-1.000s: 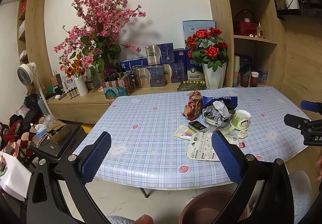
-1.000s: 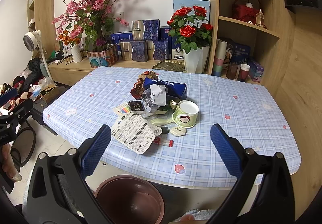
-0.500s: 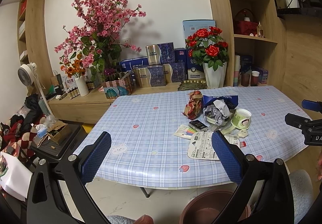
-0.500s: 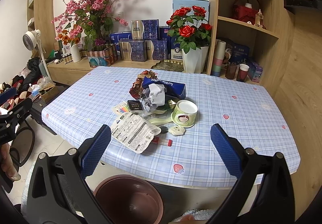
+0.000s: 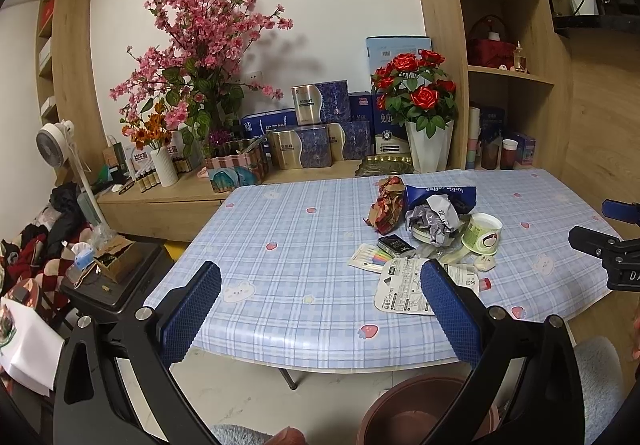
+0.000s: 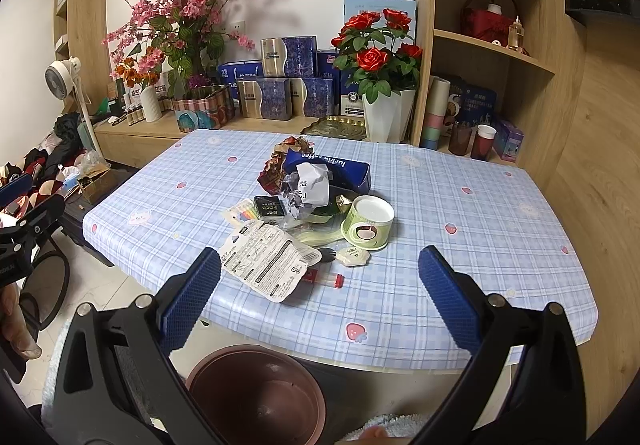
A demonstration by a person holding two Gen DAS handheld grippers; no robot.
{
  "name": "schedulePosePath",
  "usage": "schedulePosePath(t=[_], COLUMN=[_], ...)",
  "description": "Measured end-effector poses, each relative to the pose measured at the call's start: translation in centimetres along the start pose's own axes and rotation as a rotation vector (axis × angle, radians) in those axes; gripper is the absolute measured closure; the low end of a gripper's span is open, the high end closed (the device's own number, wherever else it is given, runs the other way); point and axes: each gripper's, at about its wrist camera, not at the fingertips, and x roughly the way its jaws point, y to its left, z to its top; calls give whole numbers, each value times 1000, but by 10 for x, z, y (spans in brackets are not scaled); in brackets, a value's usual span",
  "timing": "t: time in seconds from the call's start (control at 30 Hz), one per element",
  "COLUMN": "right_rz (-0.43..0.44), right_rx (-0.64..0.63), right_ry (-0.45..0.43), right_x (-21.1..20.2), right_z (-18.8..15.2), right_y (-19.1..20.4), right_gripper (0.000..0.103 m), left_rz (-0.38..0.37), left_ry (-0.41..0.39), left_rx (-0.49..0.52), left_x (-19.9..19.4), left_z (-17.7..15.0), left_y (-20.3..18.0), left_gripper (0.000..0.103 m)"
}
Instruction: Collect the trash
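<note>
Both tools (image 5: 320, 297) (image 6: 319, 281) wide apart, crumpled paper (image 6: 308, 191) w/ round cup (image 6: 369, 221).

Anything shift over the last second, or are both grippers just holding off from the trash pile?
Almost nothing changed. The right gripper backed off very slightly, so the table looks a bit farther away; the left gripper barely moved. Both stay open and empty. The trash pile lies untouched, and the brown bin sits below the table edge as before.
</note>
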Motion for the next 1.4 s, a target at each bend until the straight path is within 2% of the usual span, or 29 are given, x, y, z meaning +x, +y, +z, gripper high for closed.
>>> schedulePosePath(t=[0.77,1.1,1.27,1.4], right_rz=[-3,5,18,12], right_rx=[-2,27,42,64], right_ry=[2,-2,1,15], right_x=[0,9,18,31], right_z=[1,-18,-25,-32], right_y=[2,-12,-16,-21], right_gripper=[6,6,6,6], left_rz=[1,-6,-30,-50], left_ry=[3,-12,20,85], left_rx=[1,20,-6,-7], left_x=[1,7,22,40], left_z=[0,-21,-28,-40], left_y=[0,0,-4,-9], left_gripper=[5,5,5,5])
